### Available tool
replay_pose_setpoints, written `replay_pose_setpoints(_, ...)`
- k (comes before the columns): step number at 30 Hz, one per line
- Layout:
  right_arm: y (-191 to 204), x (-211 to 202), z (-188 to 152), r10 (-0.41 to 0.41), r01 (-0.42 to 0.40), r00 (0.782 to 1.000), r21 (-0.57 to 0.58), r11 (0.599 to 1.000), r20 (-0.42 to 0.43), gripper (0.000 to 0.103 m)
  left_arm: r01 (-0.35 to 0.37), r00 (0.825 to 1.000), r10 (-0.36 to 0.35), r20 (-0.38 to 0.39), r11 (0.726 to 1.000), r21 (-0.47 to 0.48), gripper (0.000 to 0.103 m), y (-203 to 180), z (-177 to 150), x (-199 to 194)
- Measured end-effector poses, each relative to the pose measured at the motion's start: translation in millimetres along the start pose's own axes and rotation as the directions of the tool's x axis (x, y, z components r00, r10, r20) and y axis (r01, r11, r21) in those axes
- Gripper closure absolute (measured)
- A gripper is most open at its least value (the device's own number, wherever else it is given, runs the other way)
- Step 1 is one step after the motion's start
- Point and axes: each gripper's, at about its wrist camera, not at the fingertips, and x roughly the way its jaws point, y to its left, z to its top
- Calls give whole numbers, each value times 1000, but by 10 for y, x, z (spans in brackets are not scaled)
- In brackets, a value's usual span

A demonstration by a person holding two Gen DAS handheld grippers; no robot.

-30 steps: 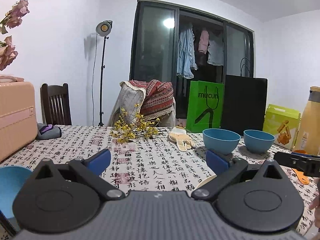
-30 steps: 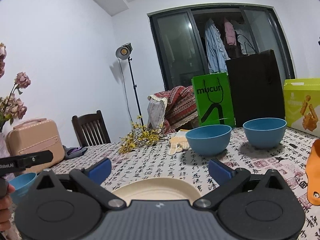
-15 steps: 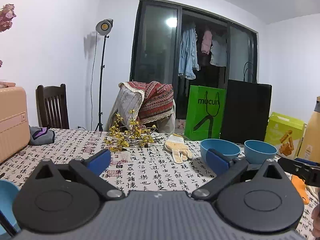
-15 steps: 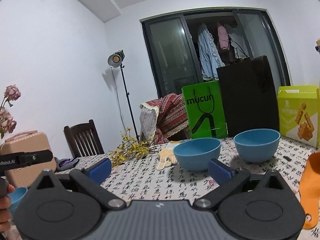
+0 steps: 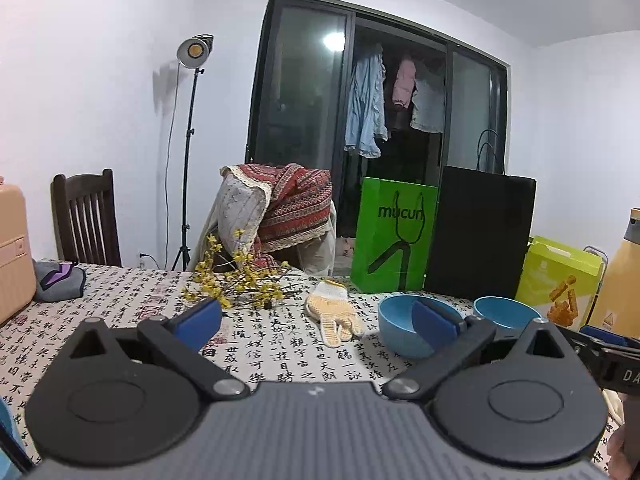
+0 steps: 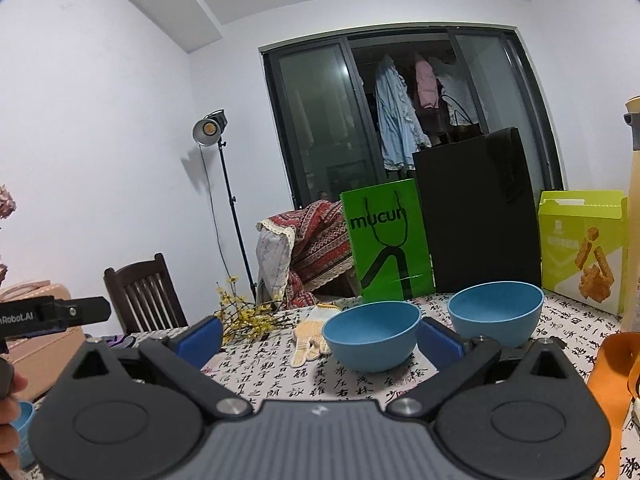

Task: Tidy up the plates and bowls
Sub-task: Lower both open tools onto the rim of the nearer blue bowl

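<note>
Both grippers stand wide open and empty: the left gripper point(image 5: 316, 320) and the right gripper point(image 6: 320, 338) each show two matte black arms tipped with smooth blue pads point(image 6: 200, 338), spread well apart above a ribbed grey body

Between the right gripper's fingers, at about 12 o'clock, sits a round matte blue bowl point(image 6: 372, 342) with a smooth deep wall; a second matching blue bowl point(image 6: 496, 312) stands just beside it at 1 o'clock, the two apart. Both rest on a tablecloth printed with black calligraphy point(image 6: 280, 372)

Beyond the bowls lie a knitted cream work glove point(image 5: 332, 316) and a spray of yellow blossom twigs point(image 5: 240, 284) at 11 o'clock. Behind stand a glossy green paper bag point(image 6: 386, 248), a tall black bag point(image 6: 480, 212) and a lime cardboard box point(image 6: 580, 248). An orange leathery piece point(image 6: 612, 392) intrudes at 3 o'clock
</note>
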Motion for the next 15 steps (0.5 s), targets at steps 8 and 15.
replay_pose_setpoints(8, 15, 106, 135, -27, 27, 1000, 1, 1000, 2, 0, 14, 1000, -14, -5, 1000, -6, 0, -72, 135, 155)
replay_pose_setpoints(15, 36, 361, 425, -73, 73, 997, 6, 997, -12, 0, 3, 1000, -3, -5, 999, -33, 0, -133, 396, 431)
